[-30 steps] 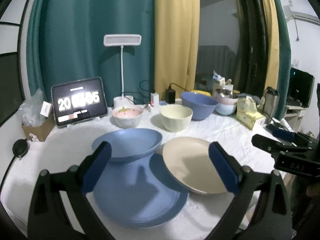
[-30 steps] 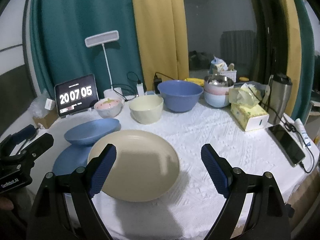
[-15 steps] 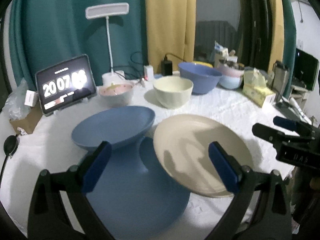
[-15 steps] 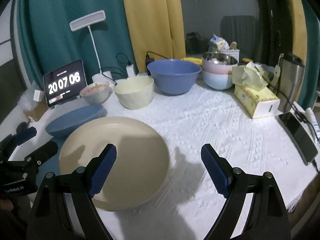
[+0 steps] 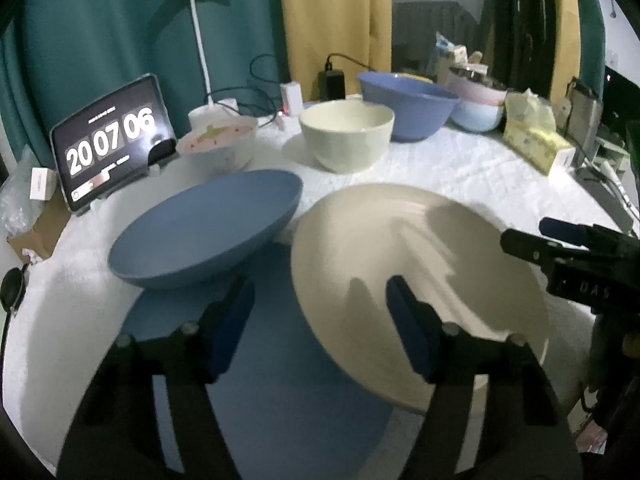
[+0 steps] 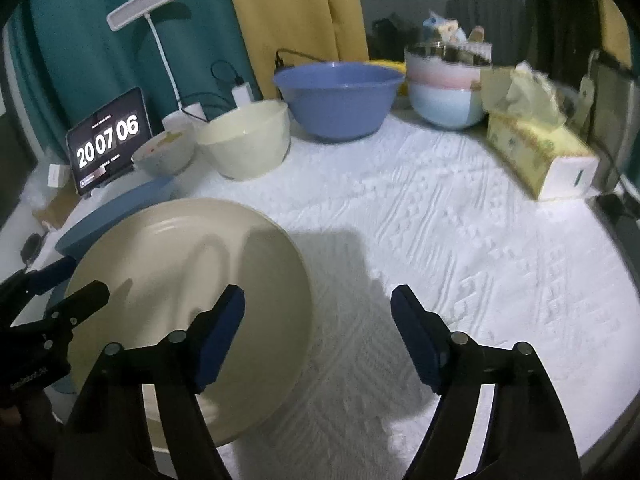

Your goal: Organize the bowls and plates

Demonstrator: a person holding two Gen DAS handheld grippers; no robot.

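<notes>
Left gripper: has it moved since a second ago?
Yes. The left gripper has come forward and down toward the cream plate; the tablet clock looms larger. Its fingers are closing on nothing.

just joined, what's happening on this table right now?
A person is sorting dishes with two hand-held grippers. The left hand-held gripper is over the near edge of the cream plate and the flat blue plate; the right hand-held gripper is at the cream plate's other edge. Both sets of jaws are closing, but neither grips anything yet. A shallow blue dish sits tilted on the blue plate. The bowls at the back are untouched.
</notes>
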